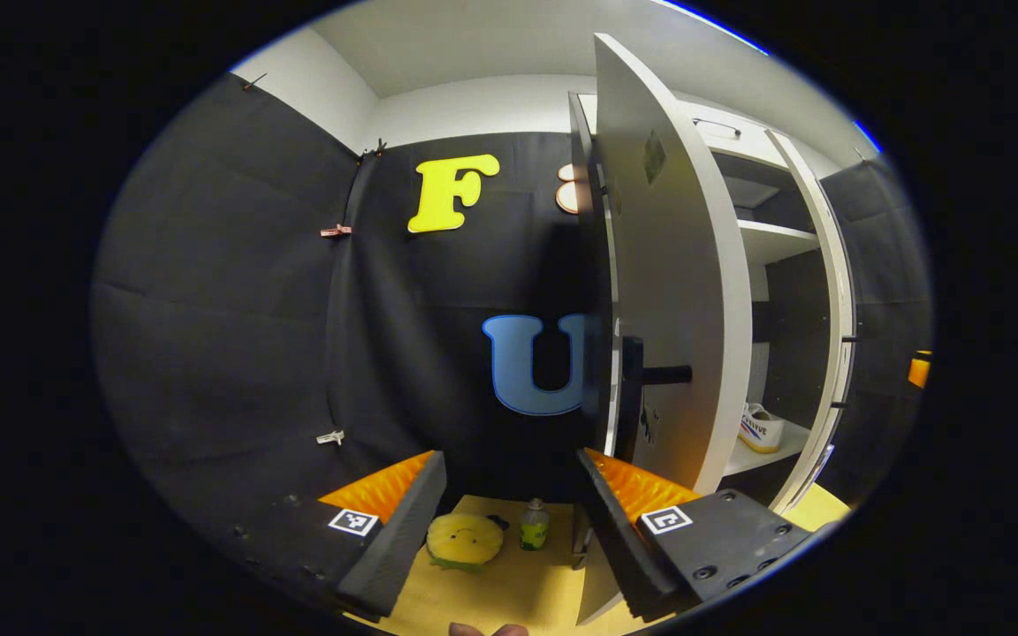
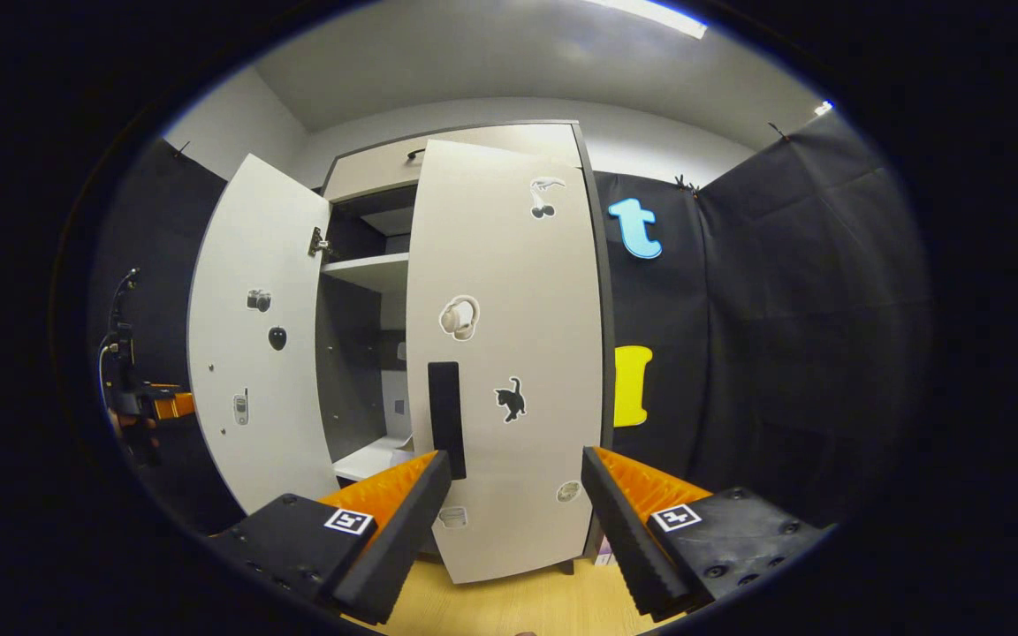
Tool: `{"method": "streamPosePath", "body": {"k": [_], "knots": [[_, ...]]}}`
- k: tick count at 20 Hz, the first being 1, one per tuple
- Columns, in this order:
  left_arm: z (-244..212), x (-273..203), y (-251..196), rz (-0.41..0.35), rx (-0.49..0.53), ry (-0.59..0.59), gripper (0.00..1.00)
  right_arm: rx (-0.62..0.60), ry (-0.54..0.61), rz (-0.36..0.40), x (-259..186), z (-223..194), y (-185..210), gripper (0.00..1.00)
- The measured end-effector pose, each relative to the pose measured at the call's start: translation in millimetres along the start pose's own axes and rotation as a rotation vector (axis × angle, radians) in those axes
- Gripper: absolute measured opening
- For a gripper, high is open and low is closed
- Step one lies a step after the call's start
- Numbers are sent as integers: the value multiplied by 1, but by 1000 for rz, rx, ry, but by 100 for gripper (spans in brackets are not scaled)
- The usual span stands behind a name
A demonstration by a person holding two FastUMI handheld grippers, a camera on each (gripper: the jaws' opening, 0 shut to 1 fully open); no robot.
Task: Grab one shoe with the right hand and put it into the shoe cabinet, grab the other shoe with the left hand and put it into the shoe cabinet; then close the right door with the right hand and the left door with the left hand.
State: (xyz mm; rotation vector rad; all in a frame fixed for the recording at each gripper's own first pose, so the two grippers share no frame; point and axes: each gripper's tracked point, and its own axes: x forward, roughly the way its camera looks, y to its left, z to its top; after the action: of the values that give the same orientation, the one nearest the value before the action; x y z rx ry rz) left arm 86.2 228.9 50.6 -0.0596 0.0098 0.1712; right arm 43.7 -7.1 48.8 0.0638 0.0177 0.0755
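In the left gripper view my left gripper (image 1: 509, 530) is open and holds nothing. It sits close to the free edge of the cabinet's left door (image 1: 677, 291), which stands open with a black handle (image 1: 641, 375) at that edge. A white shoe (image 1: 761, 428) rests on the lower shelf (image 1: 752, 459) inside. In the right gripper view my right gripper (image 2: 513, 521) is open and empty just before the right door (image 2: 509, 353), which is swung nearly flat to the cabinet front. Its black handle (image 2: 445, 420) is just above my left finger.
The left door (image 2: 253, 336) stands open beside an upper shelf (image 2: 368, 269). Far left, a hand holds the other gripper (image 2: 151, 406). A yellow plush toy (image 1: 465, 539) and a green bottle (image 1: 534, 526) lie on the wooden floor (image 1: 509, 592). Black cloth walls close in both sides.
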Motion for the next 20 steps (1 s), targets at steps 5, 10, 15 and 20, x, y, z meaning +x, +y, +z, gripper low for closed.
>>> {"method": "streamPosePath", "body": {"k": [5, 10, 15, 20], "knots": [[-1, -6, -15, 18, 0, 8, 92, -19, -4, 12, -5, 6, 8, 98], [-1, -15, -51, -17, 0, 15, 89, -50, -11, 65, -9, 11, 19, 98], [-2, -19, -75, 12, -4, 16, 91, -26, 2, 101, -6, 9, 19, 98], [0, -18, -113, -28, -17, 22, 91, 3, 4, 120, -4, 9, 11, 98]]}}
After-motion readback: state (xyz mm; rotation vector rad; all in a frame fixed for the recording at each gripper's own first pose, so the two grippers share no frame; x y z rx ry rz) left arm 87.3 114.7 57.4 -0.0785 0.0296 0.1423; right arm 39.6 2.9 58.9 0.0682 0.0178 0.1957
